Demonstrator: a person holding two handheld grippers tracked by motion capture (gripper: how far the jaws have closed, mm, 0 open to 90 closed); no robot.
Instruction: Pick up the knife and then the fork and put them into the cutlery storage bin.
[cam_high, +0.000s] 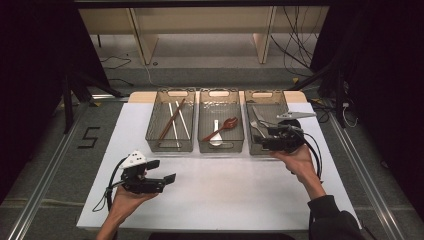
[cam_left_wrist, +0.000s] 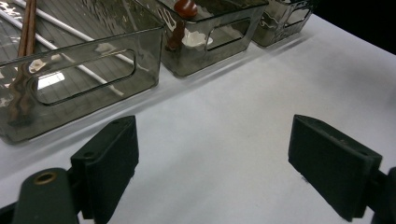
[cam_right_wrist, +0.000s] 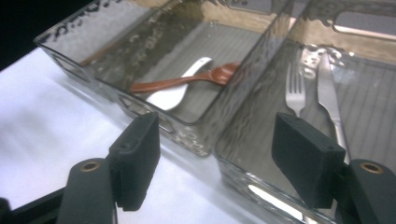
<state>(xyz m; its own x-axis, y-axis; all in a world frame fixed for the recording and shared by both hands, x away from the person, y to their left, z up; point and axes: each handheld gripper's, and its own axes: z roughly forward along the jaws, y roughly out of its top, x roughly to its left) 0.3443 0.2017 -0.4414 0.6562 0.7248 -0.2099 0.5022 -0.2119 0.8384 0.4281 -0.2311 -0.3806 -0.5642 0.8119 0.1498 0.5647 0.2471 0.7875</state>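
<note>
**Cutlery sorted into three bins, both grippers empty**

Nearest the person, the left gripper (cam_high: 161, 171) hovers low over the bare white tabletop (cam_high: 225, 195), its jaws spread wide with nothing between them; in the left gripper view the two black pads (cam_left_wrist: 109, 158) frame only white surface. The right gripper (cam_high: 259, 141) sits further forward, at the near rim of the right-hand smoked transparent plastic bin (cam_high: 248, 131). Its jaws are also wide apart and hold nothing, and they straddle the seam between that bin and the middle one.

Just beyond those jaws, inside the right-hand bin, a silver metal fork (cam_right_wrist: 295, 95) and a silver metal knife (cam_right_wrist: 329, 100) lie side by side. The middle smoked bin (cam_high: 201, 145) holds a white ceramic soup spoon (cam_right_wrist: 175, 91) with a reddish-brown wooden spoon (cam_right_wrist: 187, 80) lying across it. The left smoked bin (cam_high: 150, 132) carries a dark brown pair of wooden chopsticks (cam_high: 172, 119) crossed over a white pair (cam_high: 181, 120).

No utensil lies loose on the table, so the sorting looks essentially complete. If anything remains, it is work on the fork and knife, which the right gripper is closest to.
</note>
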